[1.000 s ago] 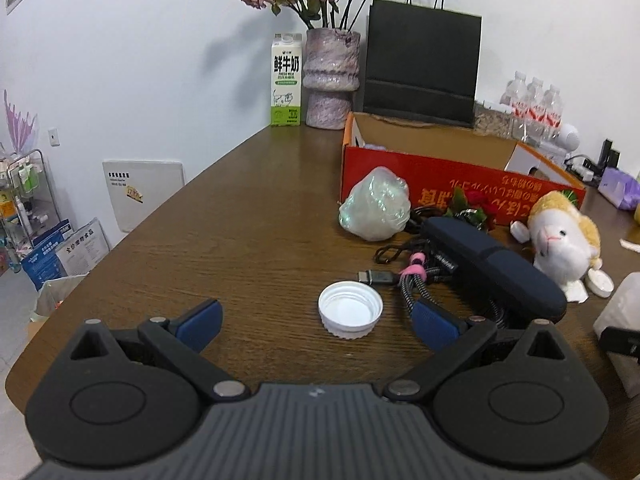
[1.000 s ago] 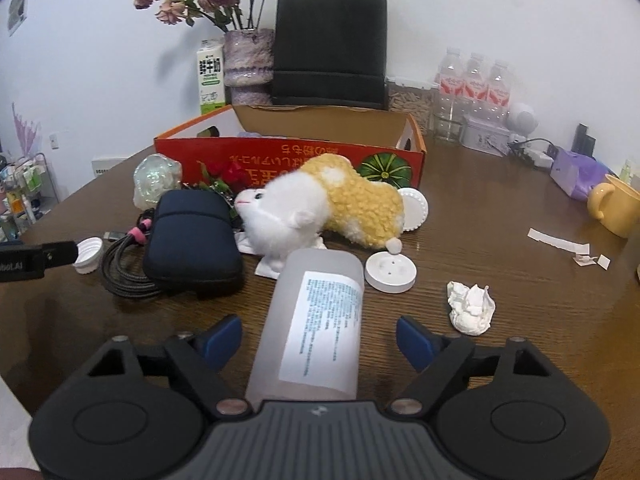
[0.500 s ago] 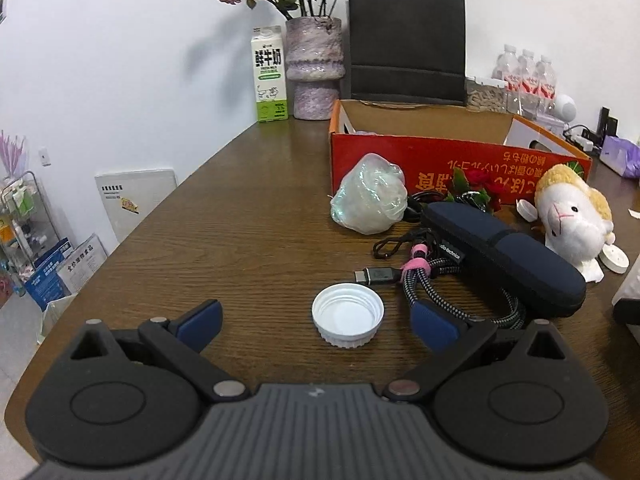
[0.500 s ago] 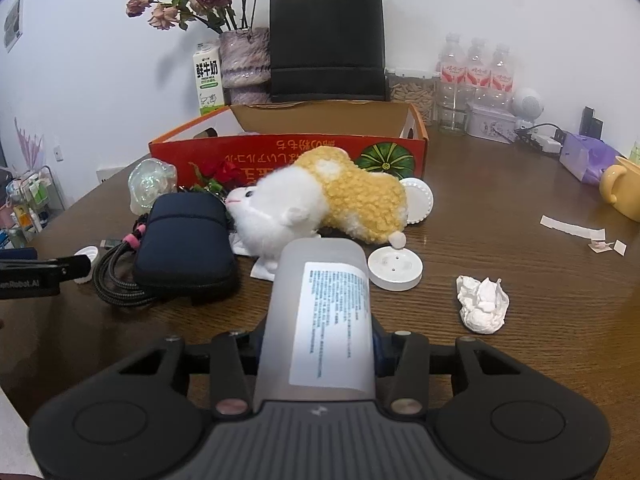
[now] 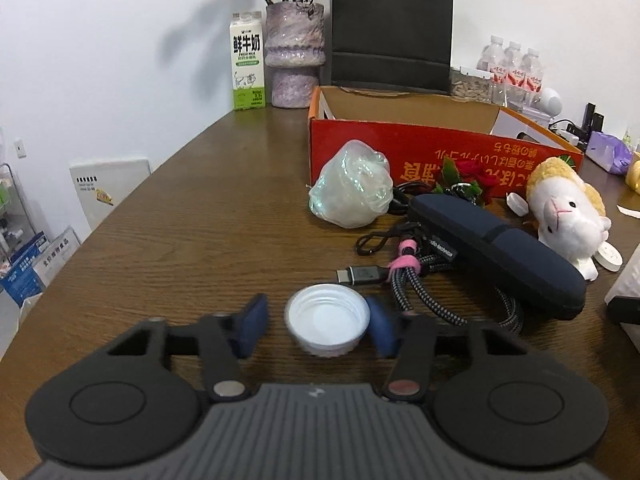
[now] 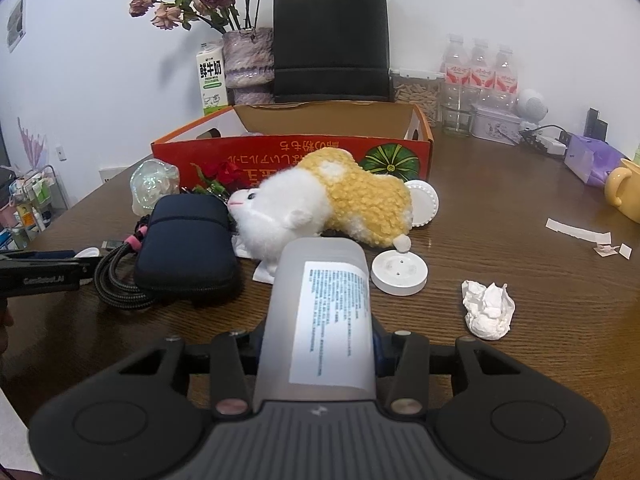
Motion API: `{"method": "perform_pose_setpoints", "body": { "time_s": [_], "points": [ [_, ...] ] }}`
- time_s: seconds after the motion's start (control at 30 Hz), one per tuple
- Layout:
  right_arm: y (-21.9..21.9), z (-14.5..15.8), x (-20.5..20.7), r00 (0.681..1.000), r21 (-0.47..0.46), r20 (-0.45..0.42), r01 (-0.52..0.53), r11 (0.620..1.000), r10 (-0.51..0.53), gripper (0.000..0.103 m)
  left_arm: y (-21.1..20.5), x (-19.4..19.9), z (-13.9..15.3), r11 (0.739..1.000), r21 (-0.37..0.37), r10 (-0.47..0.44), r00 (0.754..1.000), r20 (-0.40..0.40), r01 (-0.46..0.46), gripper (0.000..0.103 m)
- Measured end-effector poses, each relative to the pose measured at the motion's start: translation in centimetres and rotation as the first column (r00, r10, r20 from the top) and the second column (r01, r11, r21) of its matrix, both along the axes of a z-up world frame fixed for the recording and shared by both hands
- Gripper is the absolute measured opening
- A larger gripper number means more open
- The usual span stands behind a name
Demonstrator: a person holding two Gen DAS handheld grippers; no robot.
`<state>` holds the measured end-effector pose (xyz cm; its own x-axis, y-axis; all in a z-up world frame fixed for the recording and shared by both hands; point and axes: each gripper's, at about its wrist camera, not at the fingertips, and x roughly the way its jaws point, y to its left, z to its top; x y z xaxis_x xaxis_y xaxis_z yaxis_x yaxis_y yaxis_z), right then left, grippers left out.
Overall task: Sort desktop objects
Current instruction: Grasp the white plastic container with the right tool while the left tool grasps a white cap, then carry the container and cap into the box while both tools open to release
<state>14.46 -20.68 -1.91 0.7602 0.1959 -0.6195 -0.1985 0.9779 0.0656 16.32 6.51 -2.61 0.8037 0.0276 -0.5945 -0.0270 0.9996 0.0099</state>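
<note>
The left gripper, wide a second ago, has just been closing around the white cap on the wooden table; only its right pad touches. The right gripper, previously open, now clamps the translucent bottle.

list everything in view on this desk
cap: 1, white, between left fingers
bottle: 1, frosted, lying in right gripper
plush sheep: 1, white-yellow, before box
case: 1, navy, left of sheep
cable: 1, black braided, beside case
box: 1, red, behind sheep
tissue: 1, white, crumpled, right of bottle
discs: 2, white, by sheep
bag: 1, black, behind box
left gripper: 1, black, just been closing, cap between, one finger off it
right gripper: 1, black, just closed on bottle
</note>
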Motion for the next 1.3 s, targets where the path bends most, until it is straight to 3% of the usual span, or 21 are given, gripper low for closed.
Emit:
{"method": "perform_pose_setpoints", "body": {
  "time_s": [0.33,0.73,1.07,1.3],
  "points": [
    [-0.2,0.3,0.1,1.000,0.009,0.014,0.006,1.000,-0.006,0.042,0.2,-0.5,0.7,1.000,-0.006,0.011,1.000,0.011,-0.011,0.041],
    [-0.6,3.4,0.2,0.991,0.019,0.137,-0.009,1.000,0.006,0.042,0.1,-0.5,5.8,1.000,0.004,-0.017,0.986,0.165,0.017,0.041],
    [-0.8,8.8,3.9,0.950,-0.005,0.311,-0.037,0.999,0.037,0.042,-2.5,4.4,11.3,0.995,0.009,-0.100,0.957,0.273,0.101,0.041],
    [-0.8,12.6,9.9,0.926,-0.010,0.376,-0.040,0.999,0.041,0.042,-4.9,10.8,14.5,0.991,0.020,-0.129,0.949,0.288,0.129,0.041]
  ]
}}
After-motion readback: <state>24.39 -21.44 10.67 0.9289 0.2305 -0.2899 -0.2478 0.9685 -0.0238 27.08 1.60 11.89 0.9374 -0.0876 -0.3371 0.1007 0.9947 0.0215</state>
